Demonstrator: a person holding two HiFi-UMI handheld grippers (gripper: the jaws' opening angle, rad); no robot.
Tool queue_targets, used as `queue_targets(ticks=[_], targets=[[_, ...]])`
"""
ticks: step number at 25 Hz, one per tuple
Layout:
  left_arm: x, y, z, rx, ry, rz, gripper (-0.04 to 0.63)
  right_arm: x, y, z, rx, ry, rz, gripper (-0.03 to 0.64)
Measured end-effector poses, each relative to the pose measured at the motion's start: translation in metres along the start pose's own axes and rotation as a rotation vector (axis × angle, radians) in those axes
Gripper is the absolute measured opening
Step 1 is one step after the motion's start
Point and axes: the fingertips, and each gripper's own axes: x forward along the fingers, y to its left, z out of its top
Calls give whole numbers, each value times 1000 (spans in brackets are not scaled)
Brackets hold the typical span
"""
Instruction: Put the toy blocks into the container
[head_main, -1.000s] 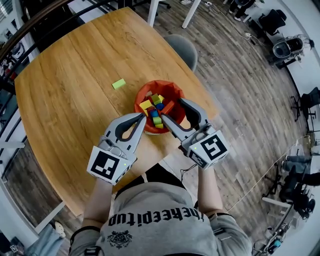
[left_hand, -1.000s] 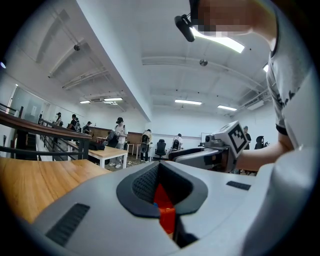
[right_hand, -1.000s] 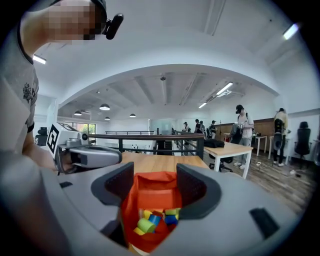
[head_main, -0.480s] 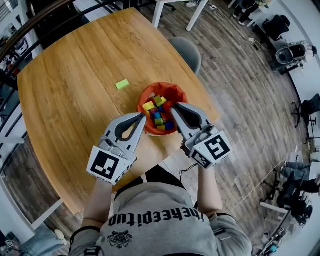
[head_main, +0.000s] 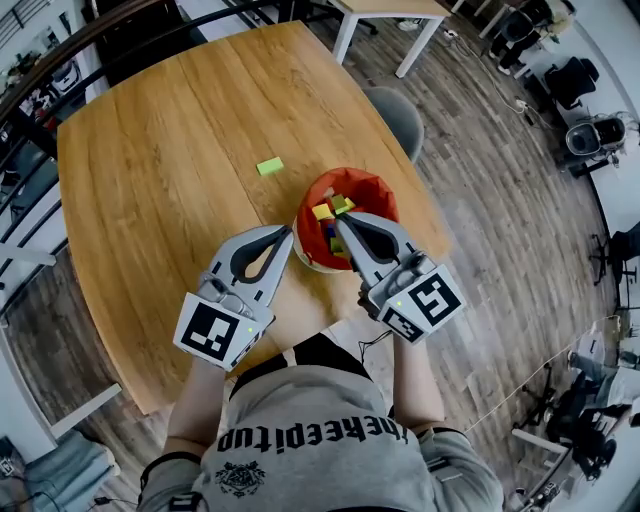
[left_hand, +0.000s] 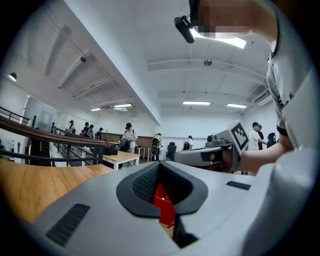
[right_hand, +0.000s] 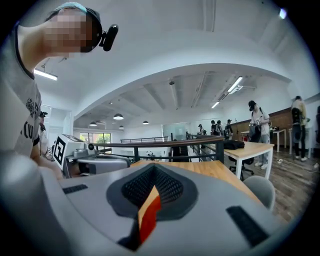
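The red-orange bowl (head_main: 365, 190) stands on the wooden table (head_main: 150, 210) near its right edge, with yellow (head_main: 322, 211), green and blue blocks inside. One light green block (head_main: 269, 166) lies alone on the table, up and left of the bowl. My left gripper (head_main: 288, 232) is shut and empty, its tips just left of the bowl's near rim. My right gripper (head_main: 338, 222) hangs over the bowl's near side; its jaws have just been closing and hold nothing. In both gripper views only a slit of the bowl (left_hand: 162, 205) (right_hand: 149, 220) shows between shut jaws.
A grey chair (head_main: 400, 115) stands off the table's far right edge. The table's near edge runs just under my grippers, with the person's torso below. In the gripper views, railings, other tables and standing people fill the background.
My right gripper's jaws went from wide open to shut, and it shifted slightly left over the bowl's near rim. The left gripper stayed shut. The head view drifted, so bowl and table sit further right.
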Motion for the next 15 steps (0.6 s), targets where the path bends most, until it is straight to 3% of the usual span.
queue_targets(ticks=[15], targets=[[-95,29,17,25,-21,216,14,55,106,14,-24,-36,280,11]])
